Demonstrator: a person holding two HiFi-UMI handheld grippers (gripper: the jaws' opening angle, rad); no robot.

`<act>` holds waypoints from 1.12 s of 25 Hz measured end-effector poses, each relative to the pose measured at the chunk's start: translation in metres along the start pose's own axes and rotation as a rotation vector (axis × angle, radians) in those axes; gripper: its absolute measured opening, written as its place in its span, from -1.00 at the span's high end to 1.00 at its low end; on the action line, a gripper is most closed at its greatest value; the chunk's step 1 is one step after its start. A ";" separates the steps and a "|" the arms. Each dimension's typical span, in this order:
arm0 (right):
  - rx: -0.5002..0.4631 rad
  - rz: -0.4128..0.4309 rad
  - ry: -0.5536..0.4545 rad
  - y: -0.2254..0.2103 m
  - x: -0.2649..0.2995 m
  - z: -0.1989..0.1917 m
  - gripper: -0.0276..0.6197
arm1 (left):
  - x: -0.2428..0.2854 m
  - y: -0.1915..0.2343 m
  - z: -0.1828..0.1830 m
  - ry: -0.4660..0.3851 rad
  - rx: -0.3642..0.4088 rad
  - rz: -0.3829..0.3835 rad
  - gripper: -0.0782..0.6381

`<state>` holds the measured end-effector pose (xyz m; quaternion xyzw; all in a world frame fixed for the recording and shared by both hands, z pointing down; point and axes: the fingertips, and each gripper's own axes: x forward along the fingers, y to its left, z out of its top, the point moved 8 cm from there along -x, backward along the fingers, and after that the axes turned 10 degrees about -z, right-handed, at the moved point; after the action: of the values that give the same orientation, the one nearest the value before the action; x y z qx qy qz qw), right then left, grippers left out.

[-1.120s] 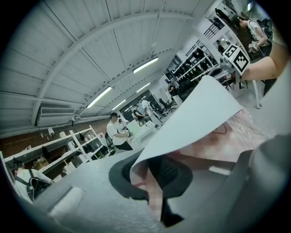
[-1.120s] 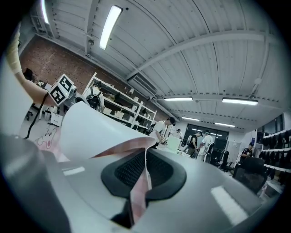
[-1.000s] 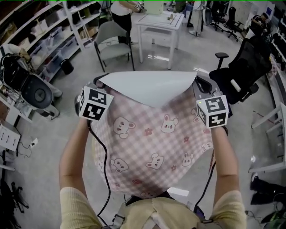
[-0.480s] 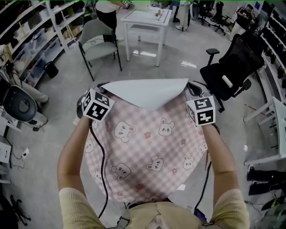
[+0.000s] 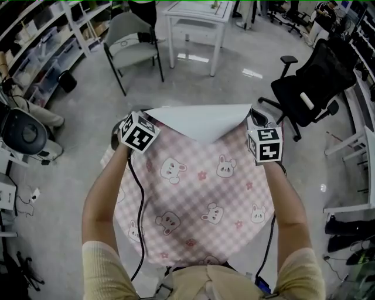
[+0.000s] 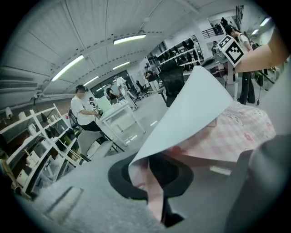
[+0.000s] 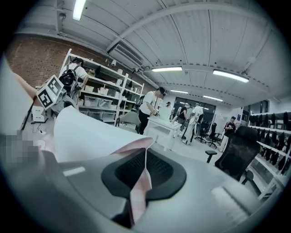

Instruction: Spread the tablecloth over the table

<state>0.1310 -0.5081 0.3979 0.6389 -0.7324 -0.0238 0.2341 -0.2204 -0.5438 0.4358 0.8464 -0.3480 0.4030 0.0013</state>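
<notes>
Nearest me the pink gingham tablecloth (image 5: pixel 199 199) with its bunny print hangs from my tongs, its lower edge against my body. I cannot see a table beneath it. I hold it by two top corners so it stays stretched wide and can be laid flat. The left gripper (image 5: pixel 136 117) has a corner fold of the cloth between its jaws, which are just beginning to ease apart; the right gripper (image 5: pixel 255 120) is clamped tight on the other corner. Between them the top edge has flopped toward me, showing the white backing (image 5: pixel 199 120) – it will need flicking outward. Beyond lie bare floor, a grey chair (image 5: pixel 132 44), a black office chair (image 5: pixel 310 88) and a white table (image 5: pixel 196 14).
</notes>
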 end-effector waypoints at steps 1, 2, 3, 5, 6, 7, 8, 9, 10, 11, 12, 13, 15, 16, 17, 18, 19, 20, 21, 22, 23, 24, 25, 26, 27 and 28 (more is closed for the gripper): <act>0.003 -0.002 0.007 0.002 0.005 -0.004 0.87 | 0.006 0.001 -0.004 0.008 -0.004 -0.007 0.72; 0.004 -0.004 0.015 0.004 0.010 -0.008 0.87 | 0.013 0.001 -0.008 0.016 -0.010 -0.014 0.72; 0.004 -0.004 0.023 0.006 0.015 -0.013 0.87 | 0.019 0.002 -0.012 0.026 -0.017 -0.024 0.72; -0.002 0.001 0.039 0.012 0.023 -0.024 0.87 | 0.033 0.001 -0.022 0.048 -0.034 -0.044 0.71; -0.003 0.007 0.048 0.015 0.027 -0.028 0.87 | 0.040 0.001 -0.028 0.059 -0.042 -0.052 0.70; -0.003 0.015 0.058 0.018 0.031 -0.032 0.87 | 0.046 0.001 -0.033 0.069 -0.046 -0.057 0.70; -0.002 0.025 0.069 0.022 0.034 -0.035 0.86 | 0.052 0.001 -0.038 0.079 -0.045 -0.062 0.70; -0.002 0.033 0.079 0.024 0.038 -0.038 0.86 | 0.057 0.001 -0.042 0.087 -0.041 -0.065 0.69; -0.005 0.039 0.086 0.026 0.042 -0.042 0.86 | 0.061 0.000 -0.046 0.094 -0.038 -0.069 0.69; -0.014 0.043 0.091 0.028 0.046 -0.048 0.85 | 0.064 -0.001 -0.050 0.100 -0.038 -0.071 0.68; -0.029 0.045 0.096 0.029 0.049 -0.054 0.84 | 0.066 -0.003 -0.055 0.105 -0.041 -0.073 0.68; -0.046 0.048 0.101 0.030 0.052 -0.059 0.84 | 0.068 -0.005 -0.058 0.108 -0.045 -0.071 0.68; -0.070 0.053 0.110 0.030 0.060 -0.065 0.83 | 0.072 -0.006 -0.060 0.104 -0.038 -0.061 0.68; -0.074 0.054 0.115 0.029 0.064 -0.067 0.82 | 0.075 -0.005 -0.060 0.100 -0.029 -0.058 0.67; -0.075 0.053 0.121 0.029 0.068 -0.071 0.81 | 0.078 -0.004 -0.061 0.097 -0.025 -0.058 0.65; -0.073 0.050 0.129 0.030 0.071 -0.076 0.81 | 0.082 -0.004 -0.064 0.094 -0.027 -0.062 0.64; -0.067 0.048 0.138 0.032 0.075 -0.081 0.81 | 0.086 -0.004 -0.067 0.093 -0.032 -0.067 0.62; -0.058 0.047 0.148 0.034 0.078 -0.086 0.81 | 0.090 -0.004 -0.071 0.095 -0.039 -0.073 0.62; -0.047 0.046 0.157 0.036 0.081 -0.090 0.80 | 0.094 -0.004 -0.074 0.099 -0.045 -0.078 0.60; -0.038 0.046 0.164 0.037 0.083 -0.094 0.79 | 0.098 -0.005 -0.078 0.104 -0.050 -0.082 0.59; -0.032 0.046 0.169 0.038 0.085 -0.097 0.79 | 0.101 -0.004 -0.080 0.109 -0.056 -0.085 0.57; -0.029 0.046 0.172 0.038 0.088 -0.099 0.79 | 0.104 -0.004 -0.082 0.114 -0.062 -0.087 0.54; -0.025 0.046 0.175 0.038 0.090 -0.101 0.78 | 0.107 -0.003 -0.084 0.117 -0.068 -0.088 0.52; -0.021 0.048 0.178 0.038 0.093 -0.103 0.78 | 0.109 -0.002 -0.085 0.119 -0.076 -0.089 0.47; -0.015 0.050 0.183 0.039 0.095 -0.105 0.77 | 0.111 -0.002 -0.087 0.122 -0.084 -0.093 0.45; -0.010 0.054 0.190 0.040 0.097 -0.108 0.78 | 0.112 -0.002 -0.089 0.124 -0.090 -0.098 0.45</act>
<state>0.1271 -0.5642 0.5376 0.6170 -0.7237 0.0395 0.3065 -0.2313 -0.5835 0.5730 0.8349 -0.3232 0.4381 0.0806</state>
